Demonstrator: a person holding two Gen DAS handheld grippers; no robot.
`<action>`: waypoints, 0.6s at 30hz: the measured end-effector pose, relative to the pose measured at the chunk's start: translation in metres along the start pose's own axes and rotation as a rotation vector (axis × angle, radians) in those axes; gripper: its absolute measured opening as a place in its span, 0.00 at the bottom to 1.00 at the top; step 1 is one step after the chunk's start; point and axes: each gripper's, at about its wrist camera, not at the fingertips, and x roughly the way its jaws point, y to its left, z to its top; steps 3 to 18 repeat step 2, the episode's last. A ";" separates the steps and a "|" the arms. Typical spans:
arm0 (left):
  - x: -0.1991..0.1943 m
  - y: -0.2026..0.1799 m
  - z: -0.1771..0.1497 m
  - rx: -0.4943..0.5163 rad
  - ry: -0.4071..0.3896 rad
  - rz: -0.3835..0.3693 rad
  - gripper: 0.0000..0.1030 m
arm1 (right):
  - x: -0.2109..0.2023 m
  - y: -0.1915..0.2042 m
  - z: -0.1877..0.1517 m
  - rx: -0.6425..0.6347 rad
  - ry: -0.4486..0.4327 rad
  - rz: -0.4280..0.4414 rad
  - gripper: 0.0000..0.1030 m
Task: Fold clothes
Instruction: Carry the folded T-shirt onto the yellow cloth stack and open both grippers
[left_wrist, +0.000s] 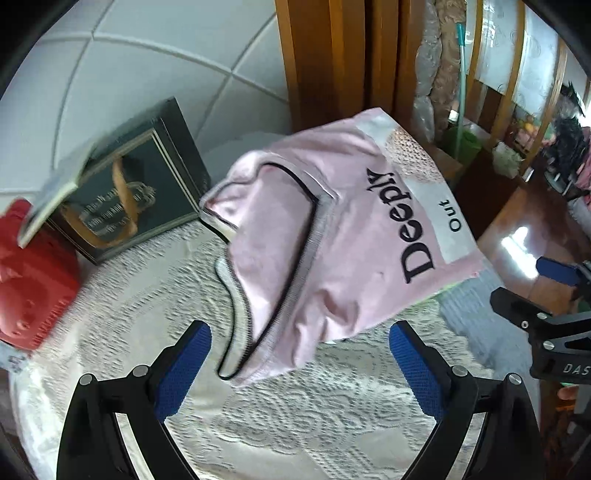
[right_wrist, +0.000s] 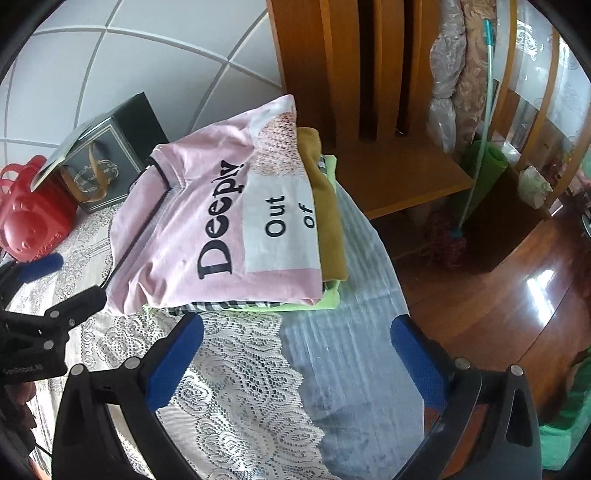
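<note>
A folded pink T-shirt printed "Deeply Out of" lies on top of a pile of folded clothes: a mustard garment, a striped one and a lime-green one. The pile rests on a lace-covered table. My left gripper is open, with its blue pads on either side of the shirt's near edge and not touching it. My right gripper is open too and holds nothing, just short of the pile's front edge. Each gripper shows at the edge of the other's view.
A dark gift box and a red plastic bag stand at the table's far left by a white tiled wall. A wooden chair stands behind the pile. The table edge drops to a glossy wooden floor on the right.
</note>
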 end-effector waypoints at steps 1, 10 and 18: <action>-0.001 -0.001 0.000 0.002 -0.004 0.003 0.95 | 0.001 0.001 0.001 0.000 0.001 0.002 1.00; -0.002 0.001 0.000 -0.010 -0.003 -0.003 0.95 | 0.002 0.001 0.002 0.000 0.002 0.004 1.00; -0.002 0.001 0.000 -0.010 -0.003 -0.003 0.95 | 0.002 0.001 0.002 0.000 0.002 0.004 1.00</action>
